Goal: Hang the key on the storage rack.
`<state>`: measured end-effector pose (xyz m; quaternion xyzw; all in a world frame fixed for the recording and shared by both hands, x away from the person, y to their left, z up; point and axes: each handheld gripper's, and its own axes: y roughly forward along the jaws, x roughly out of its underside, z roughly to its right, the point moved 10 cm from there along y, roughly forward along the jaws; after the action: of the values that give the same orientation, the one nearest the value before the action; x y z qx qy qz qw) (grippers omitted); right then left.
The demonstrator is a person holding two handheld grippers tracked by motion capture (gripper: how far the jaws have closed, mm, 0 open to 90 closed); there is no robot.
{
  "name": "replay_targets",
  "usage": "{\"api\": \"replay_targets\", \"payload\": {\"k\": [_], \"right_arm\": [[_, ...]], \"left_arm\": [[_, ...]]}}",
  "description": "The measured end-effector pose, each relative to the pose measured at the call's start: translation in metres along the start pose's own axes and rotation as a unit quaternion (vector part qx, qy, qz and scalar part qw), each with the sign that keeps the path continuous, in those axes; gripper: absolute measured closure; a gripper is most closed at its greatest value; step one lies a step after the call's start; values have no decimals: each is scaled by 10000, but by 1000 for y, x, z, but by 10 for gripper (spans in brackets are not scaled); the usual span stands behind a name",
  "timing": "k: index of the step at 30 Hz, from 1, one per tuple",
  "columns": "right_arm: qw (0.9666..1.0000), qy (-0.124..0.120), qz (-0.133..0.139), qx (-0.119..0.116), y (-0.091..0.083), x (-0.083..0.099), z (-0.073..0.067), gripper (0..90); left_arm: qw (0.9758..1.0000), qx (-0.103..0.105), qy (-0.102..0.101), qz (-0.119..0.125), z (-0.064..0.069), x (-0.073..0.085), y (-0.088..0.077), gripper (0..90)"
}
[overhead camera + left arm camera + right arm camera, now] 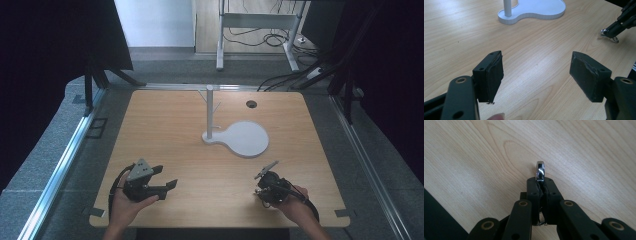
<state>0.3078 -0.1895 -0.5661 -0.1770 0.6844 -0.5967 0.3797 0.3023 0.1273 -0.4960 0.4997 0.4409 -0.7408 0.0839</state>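
Observation:
A white stand with short side pegs rises from a flat white rounded base at the middle back of the wooden table. In the left gripper view its post and base stand ahead. My left gripper hovers at the front left, open, nothing between its pads. My right gripper is at the front right, low over the wood, shut on a small shiny silver ring that sticks out past its tips. The left gripper view shows that ring far right.
A round cable hole sits in the table's back right. Metal rails run along both sides. Black curtains flank the table, and a desk frame with cables stands on the floor behind. The near edge lies just under my hands.

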Motion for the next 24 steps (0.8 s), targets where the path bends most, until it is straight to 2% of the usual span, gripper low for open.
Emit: {"api": "replay_targets", "payload": {"k": [13, 20, 24], "right_arm": [[9997, 7, 207, 85, -15, -5, 6, 849], [9985, 62, 511, 205, -35, -15, 15, 849], [9979, 81, 603, 236, -40, -18, 18, 849]], "left_arm": [[10000, 1, 1, 2, 0, 0, 0, 277], [10000, 14, 8, -20, 0, 1, 1, 277], [10000, 9, 7, -20, 0, 1, 1, 277]]}}
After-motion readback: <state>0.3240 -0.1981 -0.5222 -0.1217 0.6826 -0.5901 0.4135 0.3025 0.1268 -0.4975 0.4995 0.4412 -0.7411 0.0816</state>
